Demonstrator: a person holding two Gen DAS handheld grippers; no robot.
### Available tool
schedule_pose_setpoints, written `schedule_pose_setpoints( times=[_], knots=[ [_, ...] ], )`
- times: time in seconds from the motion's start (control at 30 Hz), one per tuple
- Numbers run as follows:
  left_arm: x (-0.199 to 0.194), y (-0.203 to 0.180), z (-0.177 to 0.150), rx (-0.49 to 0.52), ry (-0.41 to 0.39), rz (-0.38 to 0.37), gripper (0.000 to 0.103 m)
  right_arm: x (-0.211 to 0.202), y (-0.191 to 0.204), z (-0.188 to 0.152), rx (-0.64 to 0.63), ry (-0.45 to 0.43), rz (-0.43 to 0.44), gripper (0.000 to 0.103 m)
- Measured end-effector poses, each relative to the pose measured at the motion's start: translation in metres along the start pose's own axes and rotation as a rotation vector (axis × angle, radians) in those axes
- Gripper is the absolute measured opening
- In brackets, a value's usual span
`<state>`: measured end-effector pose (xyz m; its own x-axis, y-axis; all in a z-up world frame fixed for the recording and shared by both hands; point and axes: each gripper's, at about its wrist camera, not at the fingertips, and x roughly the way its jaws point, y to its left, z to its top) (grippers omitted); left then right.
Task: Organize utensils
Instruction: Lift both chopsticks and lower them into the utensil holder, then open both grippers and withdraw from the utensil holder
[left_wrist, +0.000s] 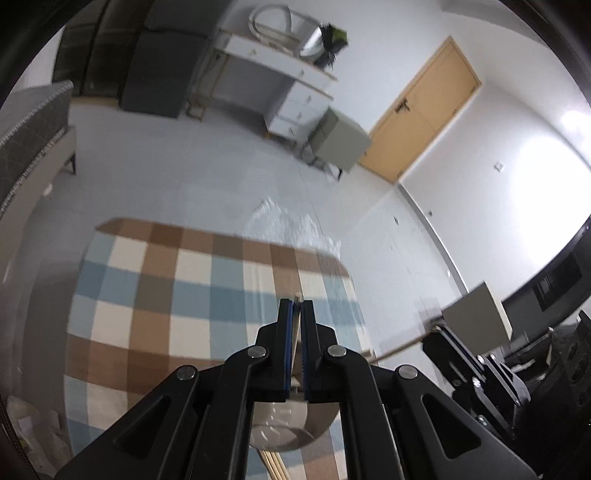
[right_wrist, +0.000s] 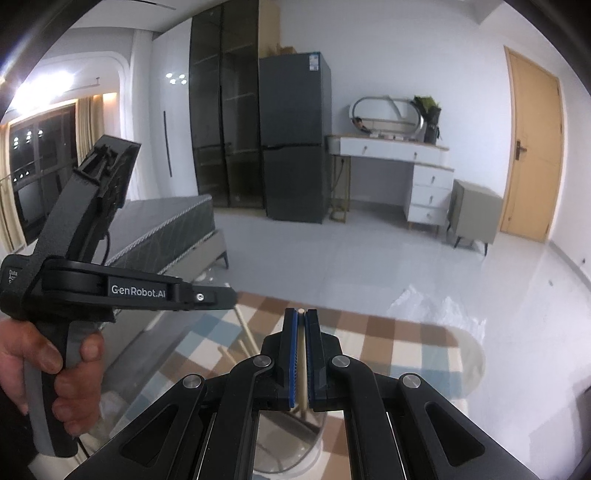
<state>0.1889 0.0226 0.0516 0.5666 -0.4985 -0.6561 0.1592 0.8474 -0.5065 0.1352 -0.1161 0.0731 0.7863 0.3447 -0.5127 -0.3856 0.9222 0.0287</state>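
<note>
Wooden and pale, a chopstick (left_wrist: 296, 334) is seen in the left wrist view clamped between the jaws of the left gripper (left_wrist: 297, 306), held directly above the steel cup (left_wrist: 291, 424) on the checked tablecloth (left_wrist: 155, 295), presumably so that it can be dropped in; more sticks (left_wrist: 273, 465) lie just beside the cup. In the right wrist view, a second chopstick (right_wrist: 302, 354) is pinched by the right gripper (right_wrist: 301, 314) over the same cup (right_wrist: 288, 443), its lower end already inside.
</note>
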Motion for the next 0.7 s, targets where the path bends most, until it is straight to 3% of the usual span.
schedule_pose_setpoints(
  times=[0.1,0.17,0.23,0.33,0.37,0.43,0.7],
  knots=[
    [0.007,0.002,-0.002,-0.013,0.044,0.027,0.001,0.005,-0.002,-0.009,0.026,0.023,0.012,0.005],
    [0.009,0.006,-0.002,-0.035,0.068,0.047,0.015,0.008,-0.006,-0.014,0.049,0.04,0.011,0.015],
    [0.004,0.008,-0.004,-0.053,0.054,0.028,0.041,0.006,-0.012,-0.019,0.089,0.053,0.026,0.027],
    [-0.011,0.005,-0.007,-0.046,0.0,0.04,0.055,-0.002,-0.016,-0.025,0.123,0.044,0.025,0.031],
    [-0.013,0.004,-0.008,-0.041,-0.008,0.055,0.055,-0.005,-0.016,-0.025,0.13,0.042,0.023,0.033],
    [-0.018,0.003,-0.011,-0.039,-0.011,0.069,0.056,-0.015,-0.016,-0.031,0.148,0.033,0.016,0.053],
    [-0.034,-0.005,-0.027,-0.015,-0.025,0.154,0.063,-0.046,-0.017,-0.038,0.179,-0.007,0.001,0.07]
  ],
)
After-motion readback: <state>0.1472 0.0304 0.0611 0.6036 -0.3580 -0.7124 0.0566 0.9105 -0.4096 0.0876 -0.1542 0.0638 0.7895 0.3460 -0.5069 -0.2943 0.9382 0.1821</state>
